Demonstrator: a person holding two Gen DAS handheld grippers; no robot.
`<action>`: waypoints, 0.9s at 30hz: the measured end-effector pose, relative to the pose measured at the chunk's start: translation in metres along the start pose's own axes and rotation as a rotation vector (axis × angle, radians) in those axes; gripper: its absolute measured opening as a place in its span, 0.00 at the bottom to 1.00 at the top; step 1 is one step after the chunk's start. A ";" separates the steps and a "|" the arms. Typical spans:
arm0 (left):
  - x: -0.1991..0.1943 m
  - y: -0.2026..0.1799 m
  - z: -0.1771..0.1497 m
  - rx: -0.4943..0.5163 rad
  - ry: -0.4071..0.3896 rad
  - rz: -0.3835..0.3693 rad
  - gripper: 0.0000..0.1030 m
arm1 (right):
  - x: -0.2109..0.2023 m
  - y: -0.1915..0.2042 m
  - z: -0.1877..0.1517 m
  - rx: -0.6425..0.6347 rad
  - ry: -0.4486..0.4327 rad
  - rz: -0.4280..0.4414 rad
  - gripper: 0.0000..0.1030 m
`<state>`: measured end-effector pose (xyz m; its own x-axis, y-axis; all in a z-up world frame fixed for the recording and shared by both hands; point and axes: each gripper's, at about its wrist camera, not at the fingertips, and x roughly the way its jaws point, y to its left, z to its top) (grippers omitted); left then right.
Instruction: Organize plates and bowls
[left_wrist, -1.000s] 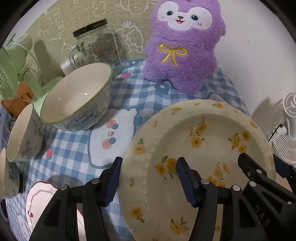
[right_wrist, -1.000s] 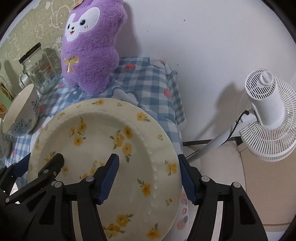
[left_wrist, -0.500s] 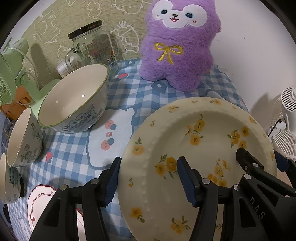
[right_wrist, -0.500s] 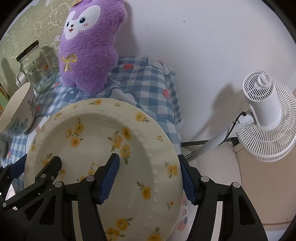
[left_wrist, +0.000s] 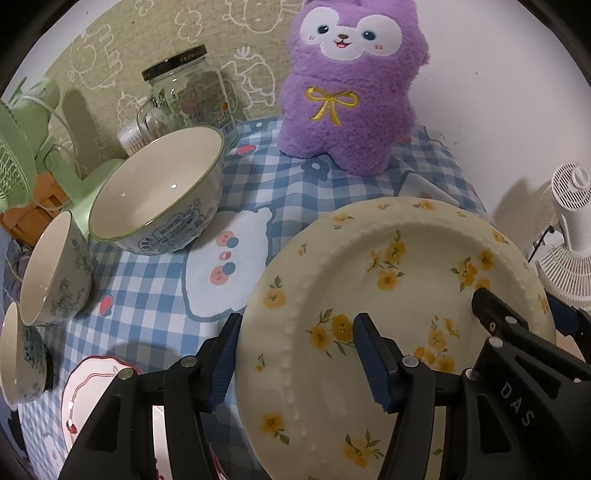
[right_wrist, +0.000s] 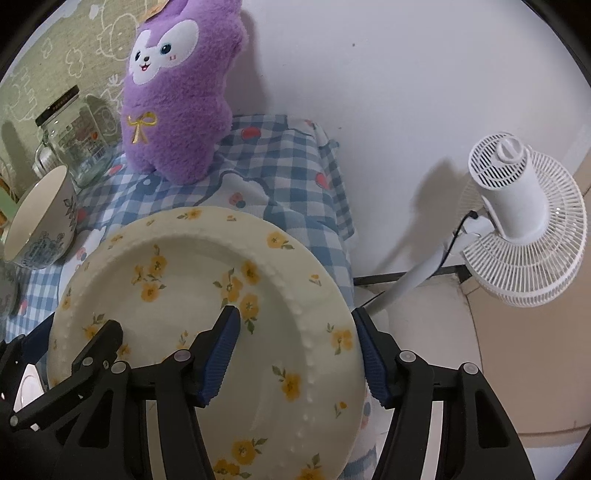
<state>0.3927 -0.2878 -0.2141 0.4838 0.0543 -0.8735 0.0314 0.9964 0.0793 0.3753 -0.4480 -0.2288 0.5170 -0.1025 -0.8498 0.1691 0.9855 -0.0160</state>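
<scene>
— Where is the flowered plate (left_wrist: 417, 236)?

— Between my 2 claws, at the right end of the checked tablecloth (left_wrist: 147, 306), in front of the purple plush toy (left_wrist: 351, 92). The big bowl (left_wrist: 159, 192) stands well to its left.

— And the claws?

— Each stands about half wide, astride the rim. My left claw (left_wrist: 295, 343) has 1 finger outside the plate's left edge and 1 over its face; my right claw (right_wrist: 295, 332) mirrors that on the right edge. Whether the pads press on the plate, I cannot tell.
</scene>
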 end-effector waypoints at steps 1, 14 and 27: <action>-0.002 0.000 -0.001 0.007 0.000 -0.001 0.60 | -0.001 0.000 -0.001 0.001 0.004 0.001 0.63; -0.023 0.008 -0.011 0.031 -0.020 -0.017 0.59 | -0.030 0.005 -0.011 0.017 -0.012 -0.001 0.63; -0.059 0.027 -0.021 0.016 -0.054 -0.019 0.59 | -0.069 0.022 -0.022 0.013 -0.055 -0.014 0.63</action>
<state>0.3465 -0.2632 -0.1707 0.5298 0.0309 -0.8476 0.0553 0.9960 0.0708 0.3249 -0.4159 -0.1817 0.5593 -0.1240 -0.8196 0.1874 0.9821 -0.0207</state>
